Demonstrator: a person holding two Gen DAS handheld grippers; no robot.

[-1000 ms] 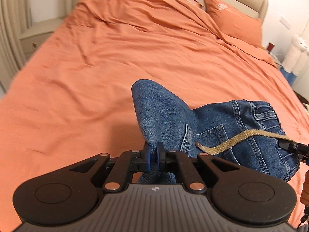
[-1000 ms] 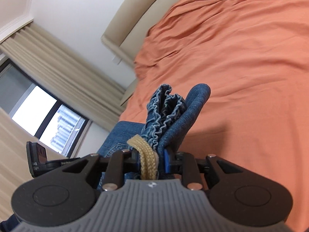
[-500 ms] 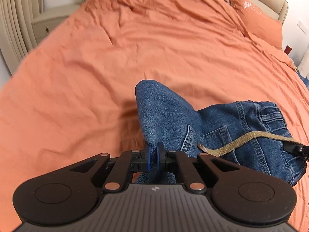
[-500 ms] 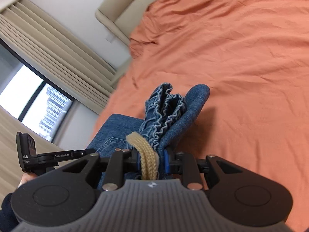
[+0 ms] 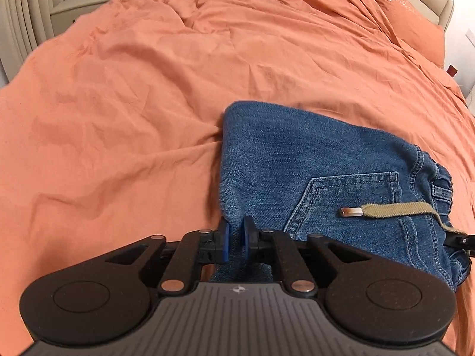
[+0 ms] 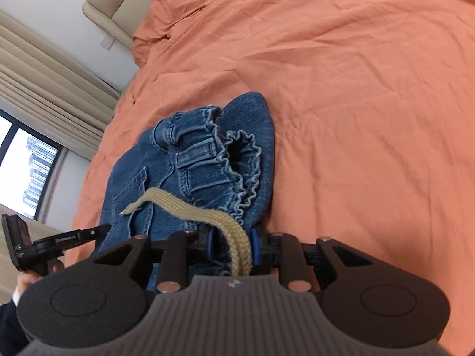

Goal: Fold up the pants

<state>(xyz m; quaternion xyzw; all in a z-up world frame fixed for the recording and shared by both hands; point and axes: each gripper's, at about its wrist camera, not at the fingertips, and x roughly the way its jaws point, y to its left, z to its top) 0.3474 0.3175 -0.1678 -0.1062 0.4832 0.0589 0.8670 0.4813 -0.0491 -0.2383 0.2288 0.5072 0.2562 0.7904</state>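
Blue denim pants lie folded on the orange bed sheet, back pocket up, with a tan drawstring across them. My left gripper is shut on the near left edge of the pants. In the right wrist view the ruffled waistband of the pants faces me. My right gripper is shut on the waist end of the pants, with the drawstring running between its fingers. The left gripper's tip shows at the left there.
An orange pillow lies at the bed's far right by the beige headboard. A nightstand and beige curtains with a window stand left of the bed.
Both grippers have lowered the pants onto the sheet. The raised folded end now lies flat and the fabric is spread wider. Both grips are unchanged.
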